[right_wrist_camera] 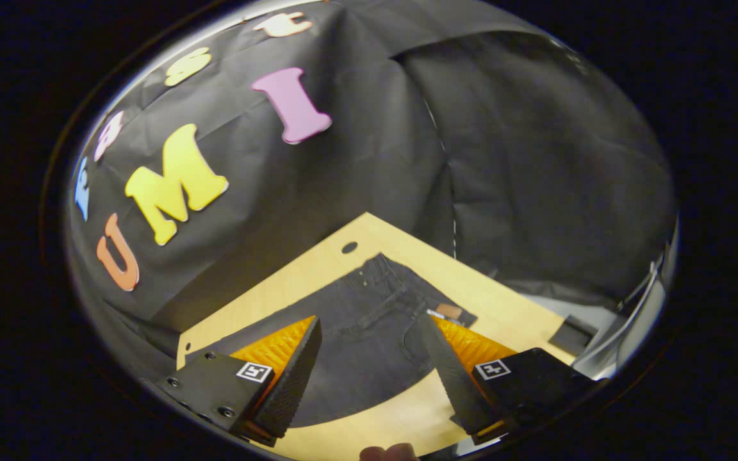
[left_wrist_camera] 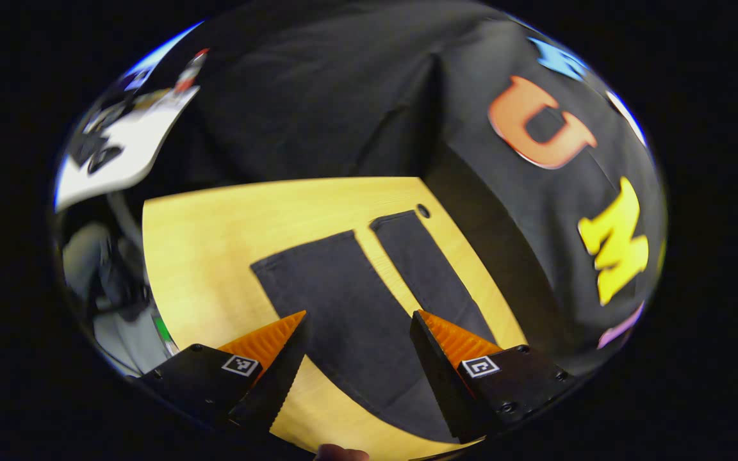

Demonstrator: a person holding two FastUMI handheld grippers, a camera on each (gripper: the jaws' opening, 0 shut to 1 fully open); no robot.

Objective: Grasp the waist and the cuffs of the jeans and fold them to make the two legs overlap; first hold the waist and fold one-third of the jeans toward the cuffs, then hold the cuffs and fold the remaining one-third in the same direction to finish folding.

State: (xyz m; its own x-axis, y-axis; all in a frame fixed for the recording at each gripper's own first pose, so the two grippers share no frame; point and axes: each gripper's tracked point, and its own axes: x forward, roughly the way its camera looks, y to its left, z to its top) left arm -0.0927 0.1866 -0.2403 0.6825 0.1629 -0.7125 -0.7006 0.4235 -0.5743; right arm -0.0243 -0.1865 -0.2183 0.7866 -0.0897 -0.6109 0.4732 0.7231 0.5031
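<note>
Dark jeans lie flat on the wooden table. In the left gripper view both legs run away from me, spread apart, with the cuffs at the far end. My left gripper hovers open above the wider leg, nothing between its fingers. In the right gripper view the jeans show their waist end with pockets and a brown patch. My right gripper hangs open over the seat of the jeans, holding nothing.
A round hole sits near the table's far corner, also seen as the hole by the waist. Black cloth walls close in behind the table. A white board stands off to the left. A fingertip shows at the bottom edge.
</note>
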